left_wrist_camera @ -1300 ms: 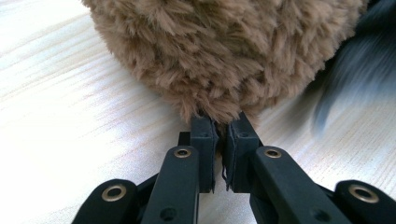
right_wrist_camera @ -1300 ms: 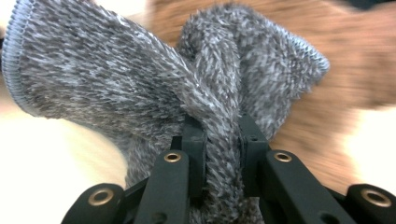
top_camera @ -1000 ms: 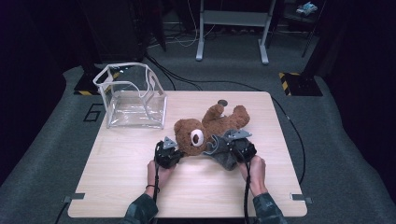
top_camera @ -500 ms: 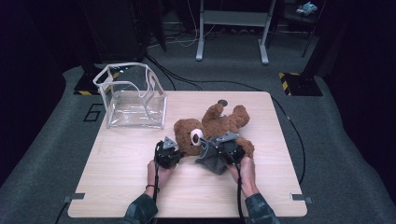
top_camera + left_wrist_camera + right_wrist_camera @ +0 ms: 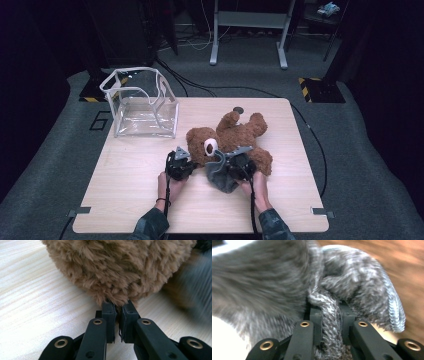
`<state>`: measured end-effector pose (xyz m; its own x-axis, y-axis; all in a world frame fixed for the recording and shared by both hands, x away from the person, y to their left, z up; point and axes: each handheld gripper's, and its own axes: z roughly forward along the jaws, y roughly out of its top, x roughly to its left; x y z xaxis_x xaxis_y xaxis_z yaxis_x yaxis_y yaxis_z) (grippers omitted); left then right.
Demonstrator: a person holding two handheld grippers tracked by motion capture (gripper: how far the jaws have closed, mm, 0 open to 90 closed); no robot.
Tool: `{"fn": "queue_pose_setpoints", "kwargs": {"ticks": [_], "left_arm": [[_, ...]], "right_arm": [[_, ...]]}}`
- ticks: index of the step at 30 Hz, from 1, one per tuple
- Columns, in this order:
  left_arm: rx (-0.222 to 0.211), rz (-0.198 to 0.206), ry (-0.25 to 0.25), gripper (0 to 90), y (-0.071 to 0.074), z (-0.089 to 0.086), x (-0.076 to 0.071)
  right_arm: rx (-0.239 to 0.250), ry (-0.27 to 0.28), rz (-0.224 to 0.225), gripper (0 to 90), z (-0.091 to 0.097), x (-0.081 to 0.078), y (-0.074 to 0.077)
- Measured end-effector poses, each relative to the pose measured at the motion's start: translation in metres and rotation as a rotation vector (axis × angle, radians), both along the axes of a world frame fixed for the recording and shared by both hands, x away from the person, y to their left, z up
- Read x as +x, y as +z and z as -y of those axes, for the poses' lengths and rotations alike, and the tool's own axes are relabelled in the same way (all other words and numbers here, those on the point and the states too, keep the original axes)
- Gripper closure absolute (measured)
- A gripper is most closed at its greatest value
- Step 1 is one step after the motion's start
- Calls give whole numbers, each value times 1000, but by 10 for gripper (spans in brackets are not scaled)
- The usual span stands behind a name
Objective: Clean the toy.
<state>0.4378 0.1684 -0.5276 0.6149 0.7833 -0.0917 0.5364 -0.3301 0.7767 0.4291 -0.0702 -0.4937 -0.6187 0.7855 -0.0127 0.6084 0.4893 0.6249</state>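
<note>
Wood table (image 5: 130, 200): left gripper (image 5: 118, 310) pinched tight on teddy bear (image 5: 235, 137) fur; right gripper (image 5: 331, 308) clamps grey knit garment (image 5: 352, 285).

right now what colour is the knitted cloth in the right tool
Mottled grey and white knitted cloth, pinched in the right tool; the right gripper view shows it best.

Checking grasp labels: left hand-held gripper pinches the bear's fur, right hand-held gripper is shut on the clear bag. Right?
Not quite. The left hand-held gripper does pinch the teddy bear by its fur, but the right hand-held gripper is shut on a fold of the grey knitted garment, as the right gripper view shows. The clear bag stands untouched at the table's far left.
</note>
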Motion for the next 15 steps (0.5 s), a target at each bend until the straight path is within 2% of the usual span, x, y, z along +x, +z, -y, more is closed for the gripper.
{"fn": "queue_pose_setpoints", "kwargs": {"ticks": [2, 4, 5, 7, 9, 10, 13, 14, 15], "left_arm": [[0, -3, -3, 835, 0, 0, 0], [-2, -3, -5, 835, 0, 0, 0], [-2, -3, -5, 835, 0, 0, 0], [-1, -2, -8, 835, 0, 0, 0], [0, -1, -7, 835, 0, 0, 0], [1, -2, -8, 835, 0, 0, 0], [1, -2, -8, 835, 0, 0, 0], [1, -2, -8, 835, 0, 0, 0], [0, -2, -8, 835, 0, 0, 0]], "right_arm": [[-65, 0, 31, 780, -8, 0, 3], [-70, -65, 69, 780, -1, 4, 6], [-69, -96, 67, 780, 3, 6, 6], [-41, -109, 46, 780, 9, 9, 2], [-11, -97, 13, 780, 7, 8, -4], [20, -72, 0, 780, 6, 6, -5], [21, 8, -39, 778, 3, -1, 0], [-4, 2, -33, 779, 7, -4, 3], [-8, -28, -26, 779, 10, -7, 6]]}}
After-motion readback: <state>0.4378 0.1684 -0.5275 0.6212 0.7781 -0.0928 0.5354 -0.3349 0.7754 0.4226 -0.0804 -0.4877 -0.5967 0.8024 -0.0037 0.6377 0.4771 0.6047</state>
